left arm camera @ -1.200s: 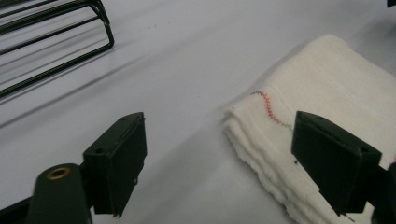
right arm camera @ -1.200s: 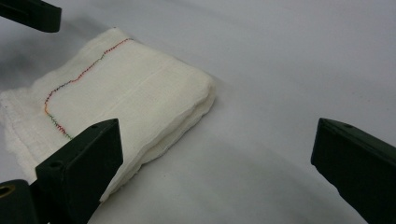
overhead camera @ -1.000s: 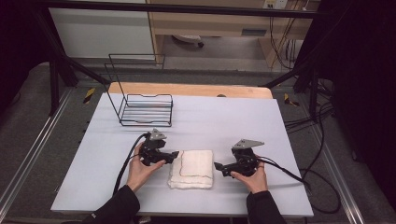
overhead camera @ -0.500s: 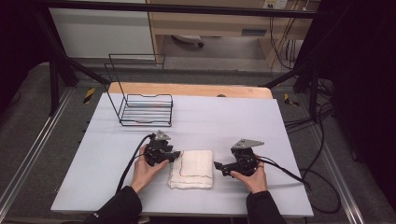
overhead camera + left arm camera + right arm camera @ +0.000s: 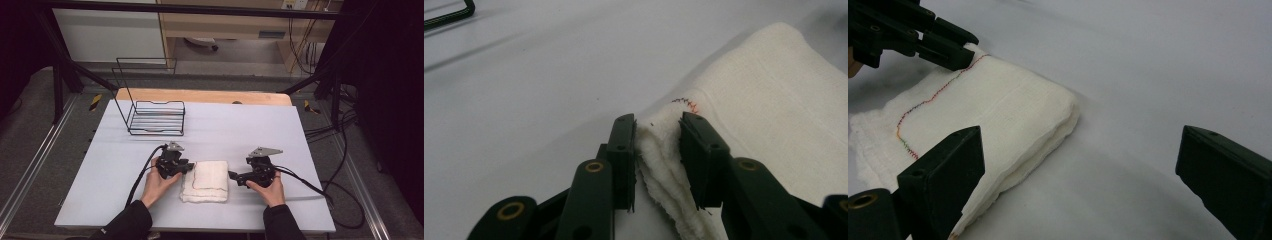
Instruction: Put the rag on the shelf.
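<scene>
Starting at the far left of the high view, the black wire rack (image 5: 156, 117) stands at about 10 o'clock on the white table (image 5: 235, 125), well apart from your hands.

Your left gripper (image 5: 189, 167) sits at roughly 7 o'clock from the table's middle, jaws pointing toward 3 o'clock at the folded white cloth (image 5: 206, 181). In the left gripper view its jaws have just been closing, and they now pinch a bunched corner of the cloth (image 5: 774, 115) between the pads, close to the small patch of red and dark stitching (image 5: 686, 102). The left gripper (image 5: 659, 155) holds that corner squeezed into a ridge.

The cloth lies flat between your two hands, near the table's front edge at about 6 o'clock, with a thin coloured seam running across its top.

Your right gripper (image 5: 235, 176) rests at about 5 o'clock, pointing toward 9 o'clock at the cloth's right edge. In the right gripper view its jaws (image 5: 1083, 165) stand spread wide with nothing between the pads; the near corner of the cloth (image 5: 998, 110) lies just beside the left-hand jaw.
</scene>
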A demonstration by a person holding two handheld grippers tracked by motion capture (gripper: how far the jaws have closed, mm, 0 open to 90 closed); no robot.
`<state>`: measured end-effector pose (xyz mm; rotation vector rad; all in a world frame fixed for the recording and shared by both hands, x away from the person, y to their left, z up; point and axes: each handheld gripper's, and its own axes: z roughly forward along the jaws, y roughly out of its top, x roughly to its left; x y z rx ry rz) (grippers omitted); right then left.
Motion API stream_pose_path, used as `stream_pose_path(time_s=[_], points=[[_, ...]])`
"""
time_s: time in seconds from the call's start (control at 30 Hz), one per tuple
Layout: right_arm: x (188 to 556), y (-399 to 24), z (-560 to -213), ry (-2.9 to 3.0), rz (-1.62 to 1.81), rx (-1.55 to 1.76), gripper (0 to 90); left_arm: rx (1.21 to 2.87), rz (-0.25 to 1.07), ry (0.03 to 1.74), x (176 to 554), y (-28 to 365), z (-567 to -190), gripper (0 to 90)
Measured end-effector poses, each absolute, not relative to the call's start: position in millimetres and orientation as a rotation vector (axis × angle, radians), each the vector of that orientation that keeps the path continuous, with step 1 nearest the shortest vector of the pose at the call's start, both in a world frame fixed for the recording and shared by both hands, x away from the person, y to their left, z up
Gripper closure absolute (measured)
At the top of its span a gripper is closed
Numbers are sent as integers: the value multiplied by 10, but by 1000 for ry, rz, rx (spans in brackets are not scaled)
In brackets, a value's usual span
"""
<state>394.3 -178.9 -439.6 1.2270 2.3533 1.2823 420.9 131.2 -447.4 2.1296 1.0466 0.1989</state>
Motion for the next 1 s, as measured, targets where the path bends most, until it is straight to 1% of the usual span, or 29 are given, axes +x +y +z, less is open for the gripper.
stream_pose_path(time_s=[0.03, 0.07, 0.13, 0.3, 0.43, 0.63, 0.83, 0.93, 0.97, 1.0], points=[[3966, -1781, -4396, 2347, 1287, 1239, 57, 2130, 197, 1045, 4206, 1308, -4473, 700], [3966, -1781, -4396, 2347, 1287, 1239, 57, 2131, 199, 1044, 4203, 1304, -4472, 700], [3999, -1750, -4387, 2340, 1275, 1239, 48, 2137, 202, 1041, 4193, 1292, -4468, 734], [4040, -1717, -4401, 2328, 1302, 1241, 63, 2144, 212, 1038, 4182, 1274, -4463, 759], [4090, -1673, -4413, 2330, 1248, 1249, 79, 2146, 220, 1038, 4172, 1260, -4461, 774], [4165, -1567, -4454, 2341, 1256, 1255, 209, 2159, 239, 1017, 4166, 1258, -4462, 778], [4236, -1521, -4521, 2347, 1254, 1272, 411, 2160, 243, 1009, 4166, 1258, -4464, 778], [4234, -1467, -4535, 2375, 1215, 1248, 473, 2160, 241, 1004, 4170, 1262, -4466, 778], [4234, -1467, -4535, 2375, 1215, 1248, 473, 2157, 240, 1006, 4170, 1262, -4467, 778], [4232, -1455, -4540, 2378, 1215, 1255, 500, 2157, 238, 1004, 4171, 1264, -4467, 778]])
